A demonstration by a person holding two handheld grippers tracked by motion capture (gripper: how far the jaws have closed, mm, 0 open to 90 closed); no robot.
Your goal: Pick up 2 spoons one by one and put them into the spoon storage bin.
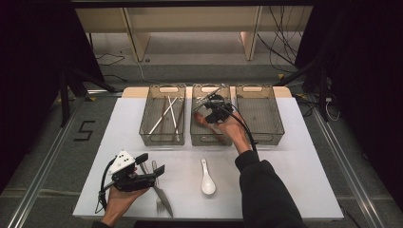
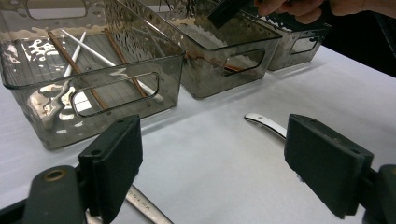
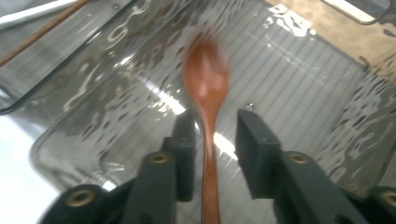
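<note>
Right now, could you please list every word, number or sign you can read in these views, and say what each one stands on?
"5": a dark figure on the grey floor, left of the white table.
There is no other lettering: the three clear bins, the cutlery and both tools carry none.

a lab or recording studio is suggested rather than a home. a white-topped rectangular table (image 1: 285,161) is set on a grey carpeted floor (image 1: 43,156), where a black number five marking (image 1: 84,130) is taped. metal floor rails (image 1: 344,161) are laid along both sides, loose black cables (image 1: 280,42) are left trailing behind (near pale wooden shelving (image 1: 190,28)), and dark curtains (image 1: 28,71) are hung around.
</note>
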